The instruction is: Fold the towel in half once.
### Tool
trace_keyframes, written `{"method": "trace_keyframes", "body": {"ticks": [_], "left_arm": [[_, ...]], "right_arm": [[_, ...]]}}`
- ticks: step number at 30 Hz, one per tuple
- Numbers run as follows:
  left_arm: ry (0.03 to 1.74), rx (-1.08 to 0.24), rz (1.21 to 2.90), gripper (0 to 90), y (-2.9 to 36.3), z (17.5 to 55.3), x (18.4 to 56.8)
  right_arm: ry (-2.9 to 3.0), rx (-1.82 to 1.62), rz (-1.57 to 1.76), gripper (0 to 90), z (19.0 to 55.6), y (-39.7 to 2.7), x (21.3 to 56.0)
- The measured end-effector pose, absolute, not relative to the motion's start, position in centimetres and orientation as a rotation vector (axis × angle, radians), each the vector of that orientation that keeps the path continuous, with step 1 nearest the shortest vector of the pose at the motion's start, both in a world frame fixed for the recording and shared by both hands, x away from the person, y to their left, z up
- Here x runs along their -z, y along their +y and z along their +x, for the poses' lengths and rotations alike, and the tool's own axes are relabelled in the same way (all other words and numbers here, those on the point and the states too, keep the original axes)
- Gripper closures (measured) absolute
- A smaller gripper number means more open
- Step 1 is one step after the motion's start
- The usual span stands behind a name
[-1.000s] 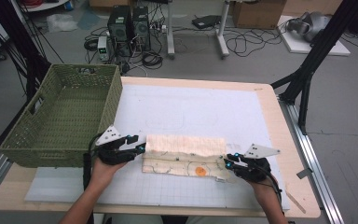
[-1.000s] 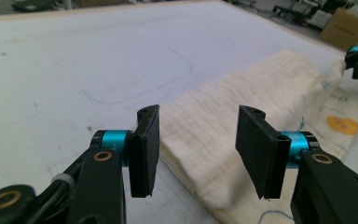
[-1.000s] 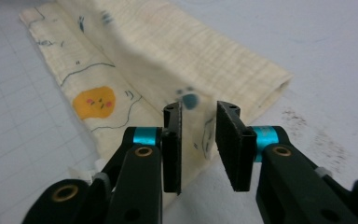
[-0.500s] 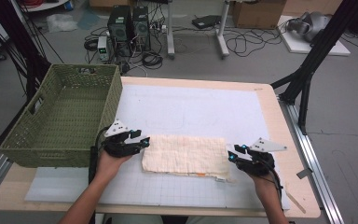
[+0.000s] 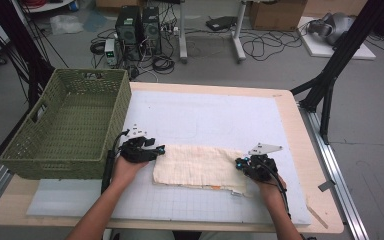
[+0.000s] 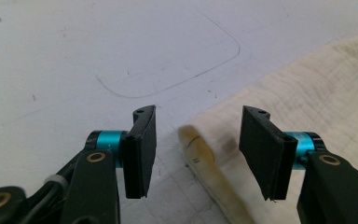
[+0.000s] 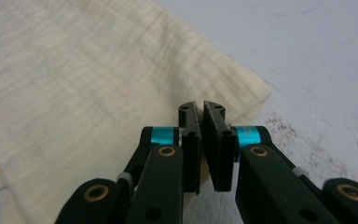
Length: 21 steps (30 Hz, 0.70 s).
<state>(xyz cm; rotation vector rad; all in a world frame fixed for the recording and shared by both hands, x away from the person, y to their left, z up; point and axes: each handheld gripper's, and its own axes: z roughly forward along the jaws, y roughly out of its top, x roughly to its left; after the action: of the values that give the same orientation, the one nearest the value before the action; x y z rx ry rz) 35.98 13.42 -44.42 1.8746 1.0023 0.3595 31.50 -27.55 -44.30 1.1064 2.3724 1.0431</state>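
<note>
Two grippers sit at opposite ends of a folded cream cloth on the table. The left gripper has its jaws spread wide; in the left gripper view they straddle the cloth's rolled corner without touching it. The right gripper has its jaws pressed nearly together, and in the right gripper view a thin edge of the cloth is pinched between them near its far right corner. Both forearms come in from the bottom of the high view, the left hand angled inward toward the cloth's left end, the right hand angled inward at its right end, each gripper low over the surface.

The cloth lies flat on a white gridded mat that covers most of the pale wooden table; a faint rounded outline is drawn on the mat beyond the left gripper. A green woven basket stands on the table's left side, just beside the left hand. Beyond the table, the grey floor holds computer towers, tangled cables, a cardboard box and black frame legs.
</note>
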Motion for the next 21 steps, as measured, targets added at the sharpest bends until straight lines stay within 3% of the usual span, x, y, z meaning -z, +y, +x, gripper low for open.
{"method": "trace_keyframes", "body": {"ticks": [4,7,11,15,18,19,20,21], "left_arm": [[0.998,-0.37,1.85,44.8,13.3,36.3,44.4],[1.004,-0.359,1.874,43.1,12.5,37.0,44.3],[1.02,-0.354,1.92,42.5,11.6,38.0,44.5],[1.054,-0.355,1.951,45.0,11.3,38.4,45.2],[1.023,-0.371,1.995,64.3,11.1,38.2,45.1],[0.998,-0.347,2.0,76.0,11.1,38.1,45.1],[1.005,-0.344,1.998,85.7,11.1,38.1,45.1],[1.003,-0.346,1.998,86.2,11.2,38.1,45.1]], "right_arm": [[2.288,-1.112,1.135,63.8,31.4,-28.1,43.4],[2.232,-1.115,1.161,52.5,32.4,-28.3,42.9],[2.214,-1.118,1.196,47.1,34.4,-27.9,43.3],[2.287,-1.046,1.21,54.2,35.6,-27.5,44.5],[2.324,-1.083,1.196,68.8,35.7,-27.5,44.8],[2.341,-1.086,1.181,81.6,35.6,-27.4,44.7],[2.368,-1.082,1.15,83.8,35.5,-27.2,44.6],[2.374,-1.06,1.129,84.3,35.4,-27.0,44.5]]}}
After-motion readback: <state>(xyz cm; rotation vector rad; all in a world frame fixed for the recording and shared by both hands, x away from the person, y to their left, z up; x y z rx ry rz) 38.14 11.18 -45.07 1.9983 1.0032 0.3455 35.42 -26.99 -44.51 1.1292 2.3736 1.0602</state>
